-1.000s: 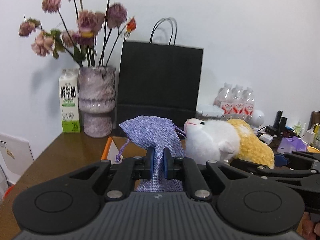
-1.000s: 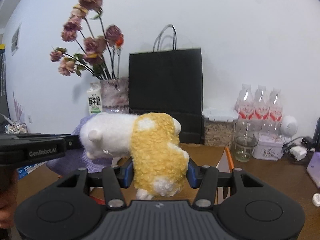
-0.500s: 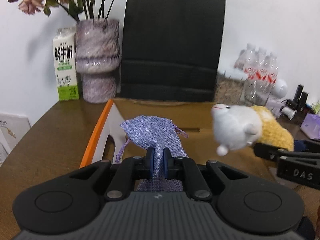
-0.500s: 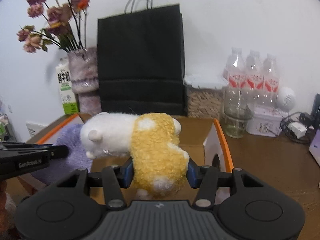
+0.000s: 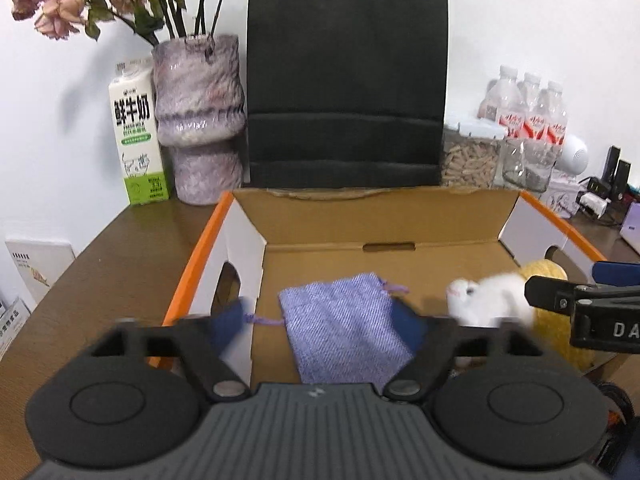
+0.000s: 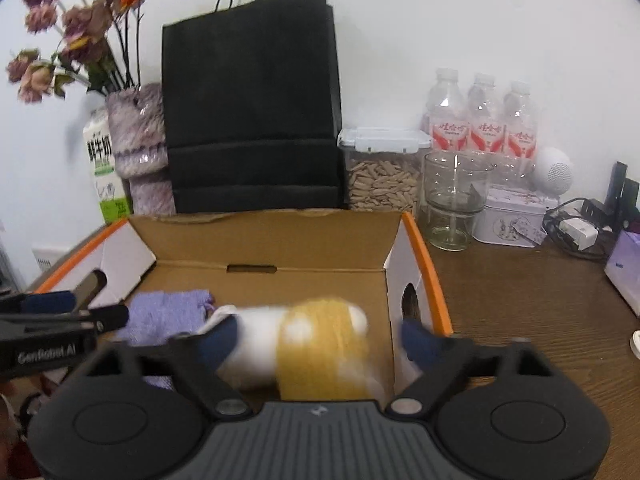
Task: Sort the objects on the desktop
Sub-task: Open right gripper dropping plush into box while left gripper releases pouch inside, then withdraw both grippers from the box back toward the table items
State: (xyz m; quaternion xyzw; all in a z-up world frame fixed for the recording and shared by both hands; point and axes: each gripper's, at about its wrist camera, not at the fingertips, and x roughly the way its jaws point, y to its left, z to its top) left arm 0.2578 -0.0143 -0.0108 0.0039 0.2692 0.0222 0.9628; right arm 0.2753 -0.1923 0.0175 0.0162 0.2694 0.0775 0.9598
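An open cardboard box (image 5: 384, 220) with orange-edged side flaps stands on the brown desk. A purple drawstring pouch (image 5: 344, 336) lies inside it on the left, between the blurred blue pads of my open left gripper (image 5: 320, 324). A white and yellow plush toy (image 6: 312, 348) lies inside on the right, between the spread pads of my open right gripper (image 6: 320, 340). The pouch (image 6: 164, 316) and box (image 6: 264, 232) also show in the right wrist view, and the plush (image 5: 488, 300) in the left wrist view. Both objects look released.
Behind the box stand a black paper bag (image 5: 346, 80), a purple vase of dried flowers (image 5: 200, 120) and a milk carton (image 5: 138, 136). At the back right are a snack jar (image 6: 382, 172), a glass (image 6: 452, 200), water bottles (image 6: 482, 120), a tin (image 6: 512, 220) and cables (image 6: 576, 232).
Both grippers moved down over the box and opened. The pouch and the plush toy have left the pads and now lie inside the box.
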